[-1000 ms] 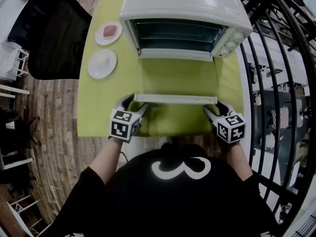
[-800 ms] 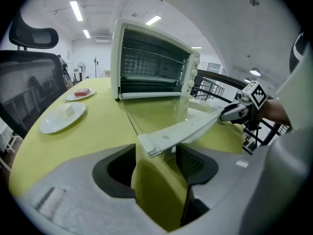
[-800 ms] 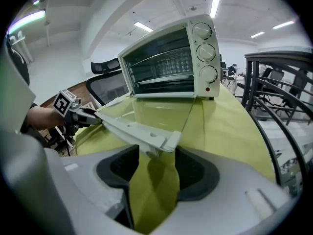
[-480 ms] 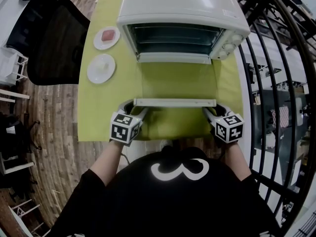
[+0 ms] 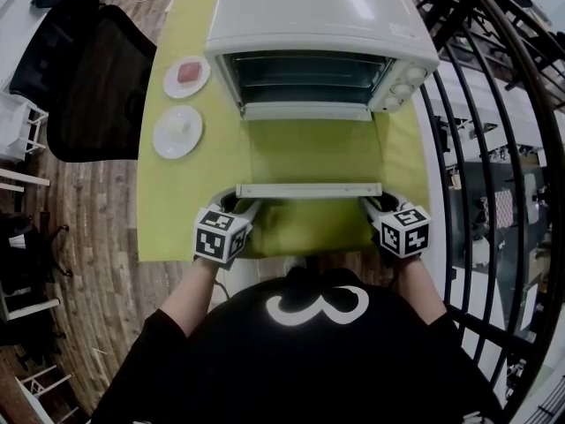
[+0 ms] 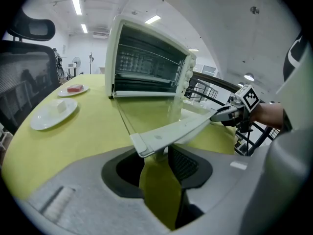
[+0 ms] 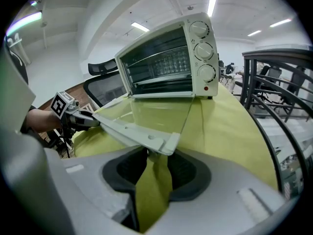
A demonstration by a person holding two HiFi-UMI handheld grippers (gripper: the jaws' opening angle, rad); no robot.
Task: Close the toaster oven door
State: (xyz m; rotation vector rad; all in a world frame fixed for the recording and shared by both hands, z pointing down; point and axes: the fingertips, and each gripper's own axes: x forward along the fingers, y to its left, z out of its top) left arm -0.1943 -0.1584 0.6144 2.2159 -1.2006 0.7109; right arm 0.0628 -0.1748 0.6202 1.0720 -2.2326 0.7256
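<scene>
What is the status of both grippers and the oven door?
Left gripper, right gripper: jaws just closing around door handle ends, no firm grip seen. Oven door fully open, flat. Swing path clear.

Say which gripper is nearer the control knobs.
Right. Right gripper: door handle's end on the knobs' side. Left gripper: its far end. Both jaws have just been closing around those ends.

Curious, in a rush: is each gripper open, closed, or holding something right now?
Left gripper: fingers have just been closing around the door handle's left end; whether they pinch it cannot be told.
Right gripper: likewise, at its right end.
</scene>
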